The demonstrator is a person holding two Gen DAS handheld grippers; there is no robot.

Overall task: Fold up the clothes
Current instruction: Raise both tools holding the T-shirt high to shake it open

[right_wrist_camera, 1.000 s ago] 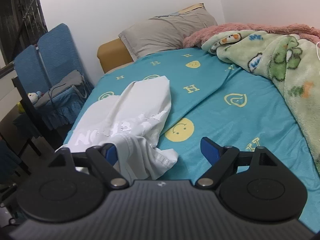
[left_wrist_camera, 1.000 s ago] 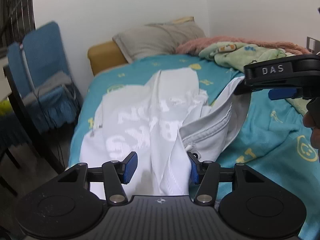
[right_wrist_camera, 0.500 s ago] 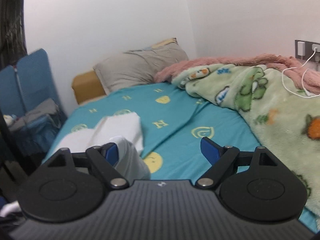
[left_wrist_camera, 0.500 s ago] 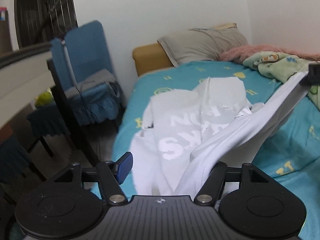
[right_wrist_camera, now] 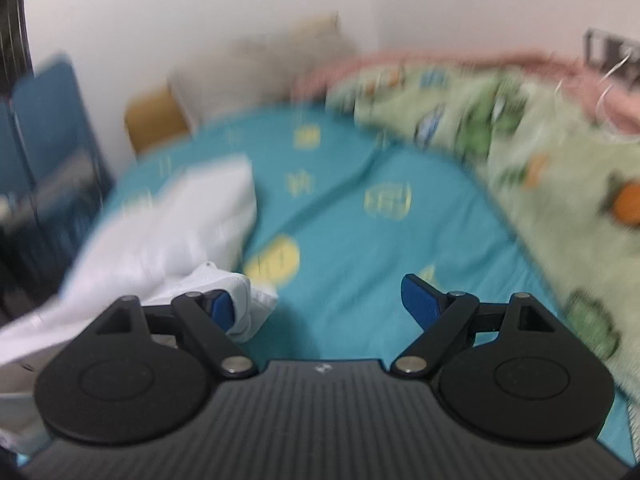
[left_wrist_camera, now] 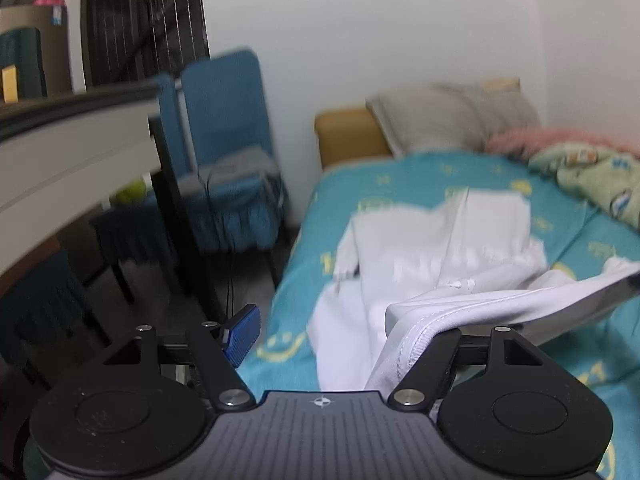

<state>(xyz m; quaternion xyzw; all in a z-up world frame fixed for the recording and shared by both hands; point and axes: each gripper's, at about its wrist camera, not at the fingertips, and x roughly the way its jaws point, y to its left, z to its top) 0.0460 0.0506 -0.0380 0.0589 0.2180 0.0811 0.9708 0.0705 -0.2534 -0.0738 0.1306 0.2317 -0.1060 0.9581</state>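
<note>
A white garment with pale lettering lies crumpled on the teal bed sheet. Its stitched hem is stretched taut and draped over the right finger of my left gripper, which stands open; its left blue pad is bare. In the blurred right wrist view the garment lies at the left, and a bunched edge hangs around the left finger of my right gripper, also open. Its right pad is bare over the sheet.
A green patterned blanket over a pink one covers the bed's right side. A grey pillow and a tan headboard stand at the far end. Blue chairs and a dark table stand left of the bed.
Both grippers have swung and pulled apart, and the hem between them is now drawn lower and tighter. The left view has turned further left; the right view is blurred by motion.
</note>
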